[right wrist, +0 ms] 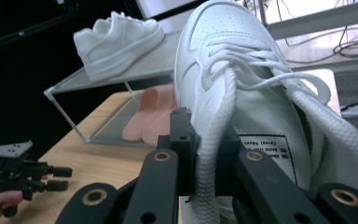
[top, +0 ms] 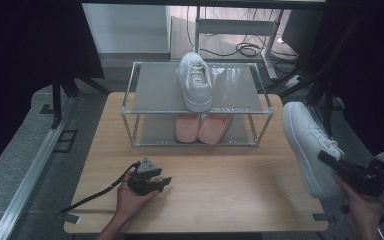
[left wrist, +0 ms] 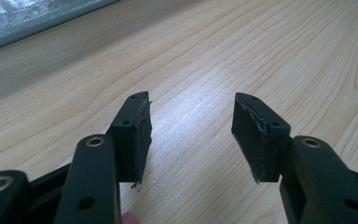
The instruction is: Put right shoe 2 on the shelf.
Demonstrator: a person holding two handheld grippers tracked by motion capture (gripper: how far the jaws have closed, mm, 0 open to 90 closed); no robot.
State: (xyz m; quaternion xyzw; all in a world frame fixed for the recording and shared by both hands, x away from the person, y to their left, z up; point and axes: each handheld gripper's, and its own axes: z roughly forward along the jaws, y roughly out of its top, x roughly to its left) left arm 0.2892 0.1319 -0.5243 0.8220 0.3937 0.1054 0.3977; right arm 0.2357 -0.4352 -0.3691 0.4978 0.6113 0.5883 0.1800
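Note:
My right gripper (top: 332, 162) is shut on a white lace-up sneaker (top: 307, 142) and holds it in the air off the table's right edge, toe pointing away and up. In the right gripper view its jaws (right wrist: 205, 135) pinch the sneaker (right wrist: 228, 42) at the tongue, with a lace hanging between them. A matching white sneaker (top: 196, 82) stands on the top shelf of a metal-framed rack (top: 130, 107). My left gripper (top: 165, 182) rests low on the wooden table (top: 230, 185) in a hand. It stands open (left wrist: 191, 100), with bare wood between its pads.
A pair of pink slippers (top: 202, 127) lies on the rack's lower shelf, under the shelved sneaker (right wrist: 116, 39). The top shelf has free room on both sides of that sneaker. Dark stands, cables and a drop to the floor surround the table.

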